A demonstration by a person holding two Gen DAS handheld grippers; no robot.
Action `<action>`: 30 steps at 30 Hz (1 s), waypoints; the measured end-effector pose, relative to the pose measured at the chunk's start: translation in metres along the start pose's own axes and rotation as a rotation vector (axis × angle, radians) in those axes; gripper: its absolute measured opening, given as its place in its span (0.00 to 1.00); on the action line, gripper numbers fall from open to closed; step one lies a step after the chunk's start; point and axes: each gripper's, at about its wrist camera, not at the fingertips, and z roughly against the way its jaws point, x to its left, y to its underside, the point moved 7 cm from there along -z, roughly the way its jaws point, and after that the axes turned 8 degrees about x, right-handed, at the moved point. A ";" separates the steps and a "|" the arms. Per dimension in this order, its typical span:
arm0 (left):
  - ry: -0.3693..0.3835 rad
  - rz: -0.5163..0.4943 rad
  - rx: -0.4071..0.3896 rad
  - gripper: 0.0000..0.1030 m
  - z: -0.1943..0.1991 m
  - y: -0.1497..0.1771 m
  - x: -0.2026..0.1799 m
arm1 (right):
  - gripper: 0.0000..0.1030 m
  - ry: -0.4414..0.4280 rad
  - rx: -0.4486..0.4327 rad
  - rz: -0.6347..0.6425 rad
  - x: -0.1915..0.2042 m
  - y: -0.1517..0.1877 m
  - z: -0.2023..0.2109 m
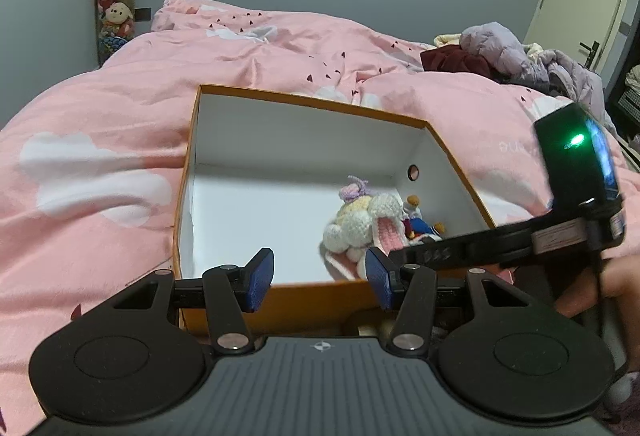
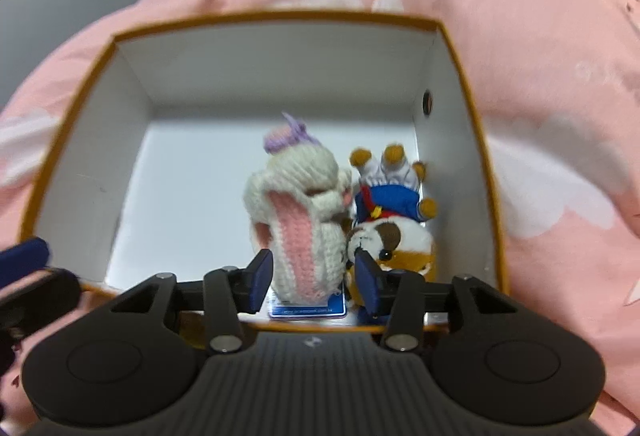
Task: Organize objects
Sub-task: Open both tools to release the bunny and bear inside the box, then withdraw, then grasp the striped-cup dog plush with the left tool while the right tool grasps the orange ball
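At the lower centre of the right wrist view, the right gripper point(image 2: 314, 282) hangs with its blue pads spread wide around the crocheted bunny point(image 2: 298, 212), gripping nothing firmly. The bunny lies beside the sailor dog plush point(image 2: 394, 220) inside the orange box point(image 2: 280, 76). The left gripper point(image 1: 320, 278) stands open and empty over the box's near rim.
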 end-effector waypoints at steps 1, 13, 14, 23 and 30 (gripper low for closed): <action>0.003 -0.004 0.000 0.58 0.003 0.000 -0.001 | 0.47 -0.001 -0.017 0.006 0.001 0.001 0.008; 0.034 -0.097 -0.026 0.58 0.046 0.030 -0.031 | 0.63 0.052 -0.421 0.133 0.015 0.052 0.103; 0.031 -0.107 -0.026 0.58 0.048 0.034 -0.033 | 0.71 0.054 -0.438 0.139 0.017 0.057 0.108; 0.012 -0.064 0.046 0.58 0.053 0.066 -0.014 | 0.73 0.021 -0.361 0.143 0.029 0.112 0.097; -0.023 0.015 0.119 0.63 0.053 0.092 0.015 | 0.67 0.030 -0.233 0.186 0.041 0.138 0.063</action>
